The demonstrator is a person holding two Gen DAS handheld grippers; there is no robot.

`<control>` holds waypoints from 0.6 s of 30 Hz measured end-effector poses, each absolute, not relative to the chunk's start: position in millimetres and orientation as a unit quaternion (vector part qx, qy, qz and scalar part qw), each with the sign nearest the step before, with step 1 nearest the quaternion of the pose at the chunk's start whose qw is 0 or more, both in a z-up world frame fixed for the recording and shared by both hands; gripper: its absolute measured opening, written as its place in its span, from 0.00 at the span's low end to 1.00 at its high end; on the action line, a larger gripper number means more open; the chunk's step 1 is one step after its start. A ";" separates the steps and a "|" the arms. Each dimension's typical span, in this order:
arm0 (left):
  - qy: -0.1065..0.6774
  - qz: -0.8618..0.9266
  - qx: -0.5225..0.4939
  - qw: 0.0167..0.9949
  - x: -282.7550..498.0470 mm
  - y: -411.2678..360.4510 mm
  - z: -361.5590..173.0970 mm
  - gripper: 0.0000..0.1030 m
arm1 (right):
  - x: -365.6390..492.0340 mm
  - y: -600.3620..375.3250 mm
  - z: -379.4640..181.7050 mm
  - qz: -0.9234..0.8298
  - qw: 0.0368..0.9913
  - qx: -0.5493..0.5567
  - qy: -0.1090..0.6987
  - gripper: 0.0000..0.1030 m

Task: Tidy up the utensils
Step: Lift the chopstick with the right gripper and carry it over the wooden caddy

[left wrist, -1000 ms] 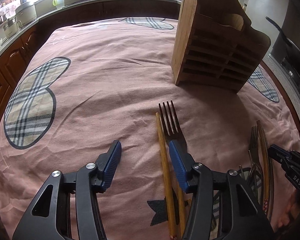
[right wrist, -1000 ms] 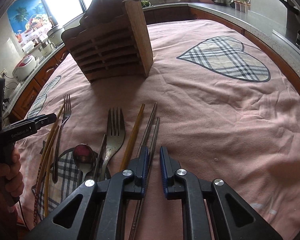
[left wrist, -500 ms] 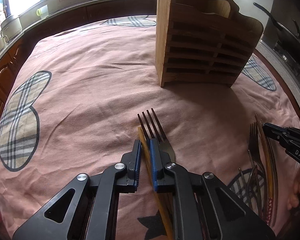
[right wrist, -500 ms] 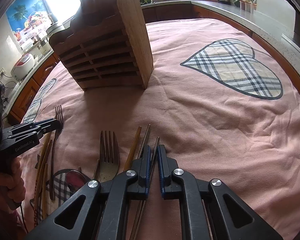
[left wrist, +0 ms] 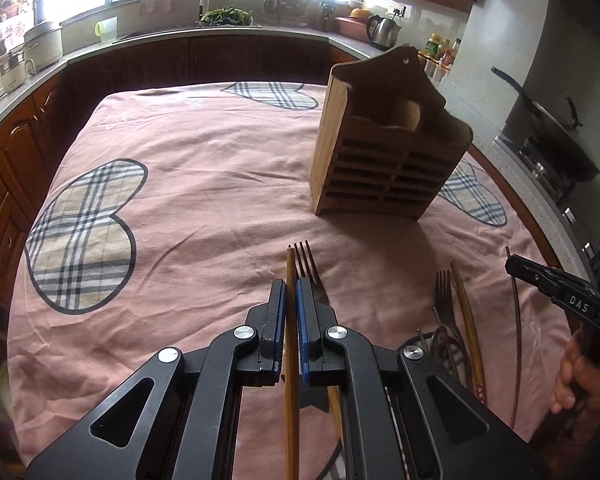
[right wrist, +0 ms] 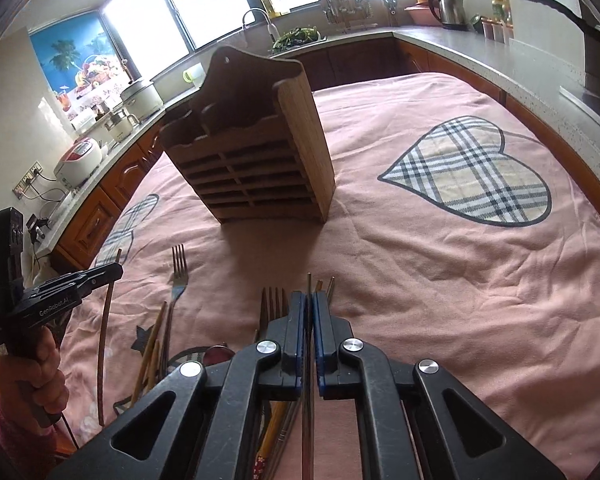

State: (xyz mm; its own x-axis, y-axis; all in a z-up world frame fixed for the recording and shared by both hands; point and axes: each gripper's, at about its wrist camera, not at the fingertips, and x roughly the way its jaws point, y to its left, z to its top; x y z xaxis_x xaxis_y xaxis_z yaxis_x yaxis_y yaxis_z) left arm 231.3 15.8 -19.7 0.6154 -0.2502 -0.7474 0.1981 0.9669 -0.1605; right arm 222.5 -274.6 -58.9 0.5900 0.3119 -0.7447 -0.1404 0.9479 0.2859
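Two black grippers pinch slender chopsticks: left [left wrist: 291,304] wooden [left wrist: 290,380], right [right wrist: 308,312] metal [right wrist: 308,392].

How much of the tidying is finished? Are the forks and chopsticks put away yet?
Hardly started. The wooden holder already shows something pale inside. In hand: the left gripper pinches a wooden chopstick, and the right gripper pinches a metal chopstick. Left: the forks and other chopsticks lie on the pink cloth.

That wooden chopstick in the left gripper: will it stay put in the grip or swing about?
The wooden chopstick looks stiff and straight, so it probably won't flop. It seems light and thin, and the left gripper pinches it at one narrow spot, so it could pivot. Its smooth finish may slip if tilted steeply toward the wooden holder.
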 end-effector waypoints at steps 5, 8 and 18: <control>0.394 -0.132 -0.040 0.909 217.0 19.5 5.7 0.05 | 215.7 -270.5 -32.2 0.138 0.897 0.095 0.408 0.04; 0.382 -0.136 -0.044 0.913 207.0 21.4 16.0 0.05 | 209.7 -269.4 -21.1 0.143 0.903 0.092 0.395 0.04; 0.343 -0.140 -0.052 0.927 178.1 27.8 42.1 0.05 | 190.5 -270.5 11.3 0.154 0.916 0.093 0.358 0.04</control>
